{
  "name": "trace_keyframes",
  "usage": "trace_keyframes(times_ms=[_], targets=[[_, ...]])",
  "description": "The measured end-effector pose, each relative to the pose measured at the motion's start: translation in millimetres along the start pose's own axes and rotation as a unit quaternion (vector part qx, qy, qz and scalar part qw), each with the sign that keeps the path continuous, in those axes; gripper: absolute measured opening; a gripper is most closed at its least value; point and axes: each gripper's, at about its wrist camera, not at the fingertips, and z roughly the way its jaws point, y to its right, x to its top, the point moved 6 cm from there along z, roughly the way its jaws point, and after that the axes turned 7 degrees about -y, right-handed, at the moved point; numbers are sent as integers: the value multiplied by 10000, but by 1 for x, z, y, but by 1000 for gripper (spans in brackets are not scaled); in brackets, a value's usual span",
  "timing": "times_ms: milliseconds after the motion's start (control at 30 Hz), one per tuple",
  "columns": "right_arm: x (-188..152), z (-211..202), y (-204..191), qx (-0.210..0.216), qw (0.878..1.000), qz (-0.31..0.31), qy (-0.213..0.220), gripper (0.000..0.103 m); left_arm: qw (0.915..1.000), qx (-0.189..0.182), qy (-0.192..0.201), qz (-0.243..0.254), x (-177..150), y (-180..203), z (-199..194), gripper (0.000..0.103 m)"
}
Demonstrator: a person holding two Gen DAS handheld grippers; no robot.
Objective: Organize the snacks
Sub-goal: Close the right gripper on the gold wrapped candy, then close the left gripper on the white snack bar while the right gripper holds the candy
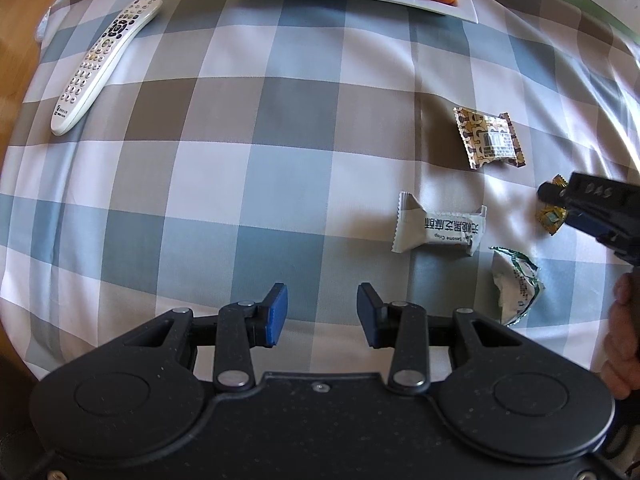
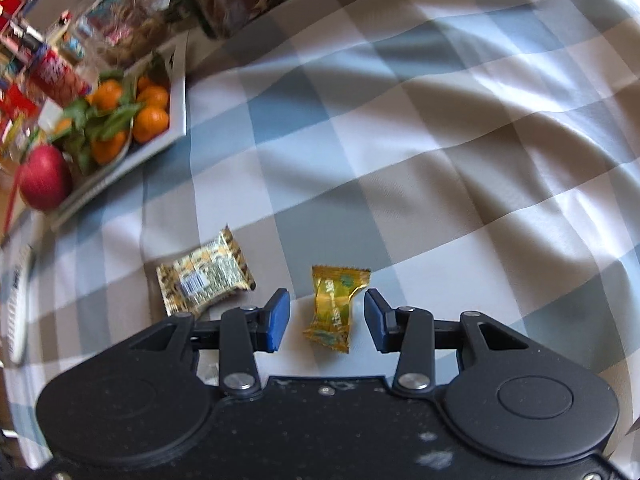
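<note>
From the left wrist, the left gripper [image 1: 322,314] hangs over bare checked tablecloth [image 1: 248,168] with its jaws parted and nothing between the blue pads; the snacks all lie off to its right: a white sesame-crisp packet [image 1: 438,230] nearest, a torn green-and-white wrapper [image 1: 516,286] below that, a brown patterned packet [image 1: 489,138] farther up; the yellow candy [image 1: 552,220] lies farthest right, half hidden under the tip of the right gripper [image 1: 554,204], which comes in from the right edge with a hand [image 1: 622,344] behind it; so the right side is plainly the nearer one to that candy, and the left is well apart from it; a white remote [image 1: 102,64] lies far left and a white tray [image 1: 466,8] of fruit at the top edge.

From the right wrist, the right gripper [image 2: 327,318] straddles the yellow candy [image 2: 334,306]; its jaws are released, a gap showing between each pad and the wrapper, so nothing is grasped yet; the candy's long axis runs away from the camera, along the fingers and across the line on which the pads close, tilted a little to the right at its far end; that looks a fair line for pinching its narrow waist; the brown patterned packet [image 2: 204,276] sits just beside the left finger, outside the jaws, close enough that I judge it could be nudged; the white tray [image 2: 178,92] with oranges and an apple stands well apart at upper left.
</note>
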Motion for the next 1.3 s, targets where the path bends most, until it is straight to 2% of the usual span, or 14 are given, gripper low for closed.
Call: trace_keyframes(times_ms=[67,200,333,467,700,800,1033,1300], targets=[[-3,3,-3,-103,9999,-103,31,41,10000,-24,12,-3,0,0,0,49],[-6,5,-5,-429,9982,-404,147,22,9999,-88,51,-8,2,2,0,49],[-8,4,-4,-506,9974,-504,116,21,9998,-198,101,13,5,7,1,49],[-10,-3,2,-346,9989,-300,-69,21,9992,-287,267,85,12,14,2,49],[-29,-32,7,-176,9994,-278,-83,21,9979,-374,509,-163,28,21,8,49],[-38,-37,8,-265,9990,-356,-110,21,9974,-397,541,-270,32,24,13,49],[-50,-50,13,-100,9993,-349,-134,21,9909,-882,735,-706,44,25,12,48],[-50,-54,15,4,9990,-414,-164,21,9970,-354,483,-498,39,30,27,49]])
